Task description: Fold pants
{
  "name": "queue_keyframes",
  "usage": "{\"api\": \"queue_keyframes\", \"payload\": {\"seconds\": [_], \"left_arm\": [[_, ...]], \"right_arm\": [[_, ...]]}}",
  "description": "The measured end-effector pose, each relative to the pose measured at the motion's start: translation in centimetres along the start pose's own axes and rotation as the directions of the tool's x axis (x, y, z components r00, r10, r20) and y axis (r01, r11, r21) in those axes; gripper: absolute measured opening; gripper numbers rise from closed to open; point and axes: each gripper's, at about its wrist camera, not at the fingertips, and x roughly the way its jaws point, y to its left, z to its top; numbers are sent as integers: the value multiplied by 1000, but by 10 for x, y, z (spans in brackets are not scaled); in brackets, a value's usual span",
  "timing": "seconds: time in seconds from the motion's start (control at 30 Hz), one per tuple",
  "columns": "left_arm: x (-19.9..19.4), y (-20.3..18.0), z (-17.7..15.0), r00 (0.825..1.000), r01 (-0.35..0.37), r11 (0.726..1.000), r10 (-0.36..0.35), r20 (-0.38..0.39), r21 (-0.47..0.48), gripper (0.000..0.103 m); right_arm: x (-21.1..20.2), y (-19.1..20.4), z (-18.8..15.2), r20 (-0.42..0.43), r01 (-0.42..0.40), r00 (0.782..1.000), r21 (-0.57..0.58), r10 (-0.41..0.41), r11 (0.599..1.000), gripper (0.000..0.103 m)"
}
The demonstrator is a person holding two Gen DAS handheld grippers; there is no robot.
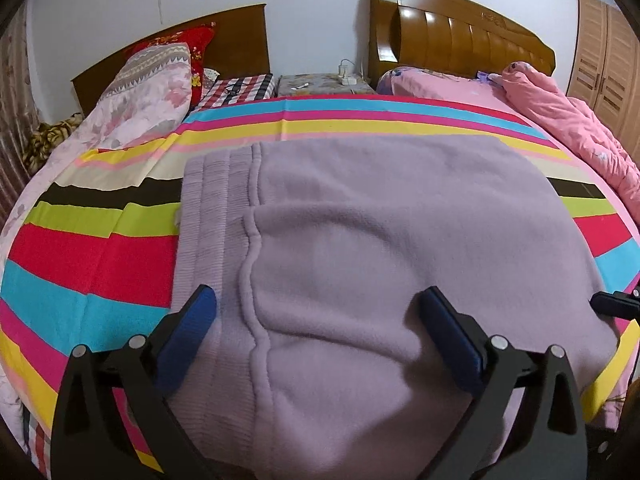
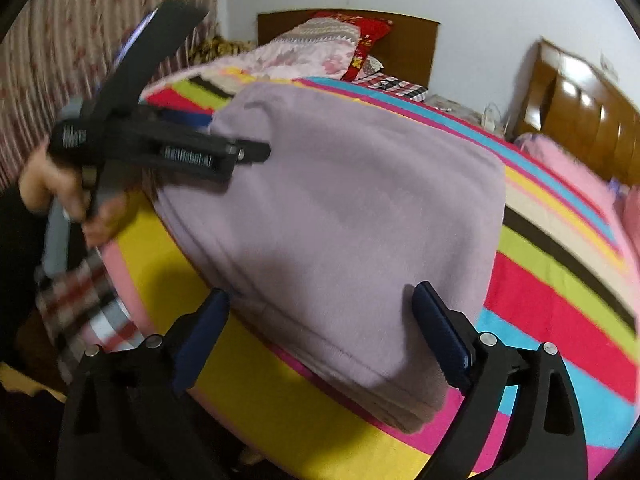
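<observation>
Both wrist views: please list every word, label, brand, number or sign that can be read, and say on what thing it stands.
None can be read.
Left gripper: raised marks on its black body in the right wrist view, too blurred to read.
Headboard: a carved emblem, too small to tell whether it is text.
Pants: no label shows.
Striped sheet: plain stripes, no text.

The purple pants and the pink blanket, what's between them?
Only striped bedsheet lies between the purple pants and the pink blanket, seen from the left wrist.
</observation>
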Motion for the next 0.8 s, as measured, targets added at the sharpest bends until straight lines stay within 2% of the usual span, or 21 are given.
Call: {"api": "queue_keyframes", "payload": {"seconds": [0.07, 0.1, 0.17, 0.23, 0.3, 0.33, 0.4, 0.43, 0.47, 0.67, 0.73, 0.8], "left_arm": [[0, 1, -1, 1000, 4, 1000, -4, 1, -2, 102], [0, 1, -1, 1000, 5, 1000, -5, 1, 0, 102], [0, 2, -1, 1000, 8, 1000, -8, 0, 5, 102], [0, 3, -1, 1000, 9, 1000, -9, 1, 8, 102], [0, 3, -1, 1000, 6, 1000, -6, 2, 10, 102], [0, 3, -1, 1000, 6, 1000, -6, 2, 10, 102], [0, 3, -1, 1000, 5, 1000, -5, 0, 11, 102], [1, 4, -1, 1000, 3, 1000, -3, -2, 15, 102], [1, 4, -1, 1000, 0, 1000, 0, -4, 19, 102], [1, 2, -3, 1000, -8, 1000, 8, 3, 21, 102], [1, 2, -3, 1000, -13, 1000, 13, 4, 22, 102], [1, 1, -4, 1000, -11, 1000, 11, 6, 24, 102]], "right_arm": [[0, 4, 4, -31, 6, 999, -32, -7, 999, 90], [-4, 0, 8, -39, -30, 999, -27, 29, 999, 90], [-13, -18, 24, 2, -119, 993, 24, 119, 993, 89], [-15, -38, 40, 45, -114, 993, 76, 111, 991, 89], [-3, -59, 59, 62, -116, 992, 110, 109, 987, 89], [12, -70, 66, 53, -148, 988, 127, 142, 981, 89], [49, -88, 70, -26, -183, 981, 182, 191, 966, 89], [61, -93, 70, -53, -181, 980, 192, 194, 965, 88], [62, -95, 71, -43, -180, 981, 185, 191, 966, 88], [40, -108, 90, 63, -208, 978, 219, 199, 953, 88], [48, -107, 97, 55, -211, 977, 188, 204, 959, 88], [69, -107, 99, -1, -190, 981, 146, 192, 971, 90]]}}
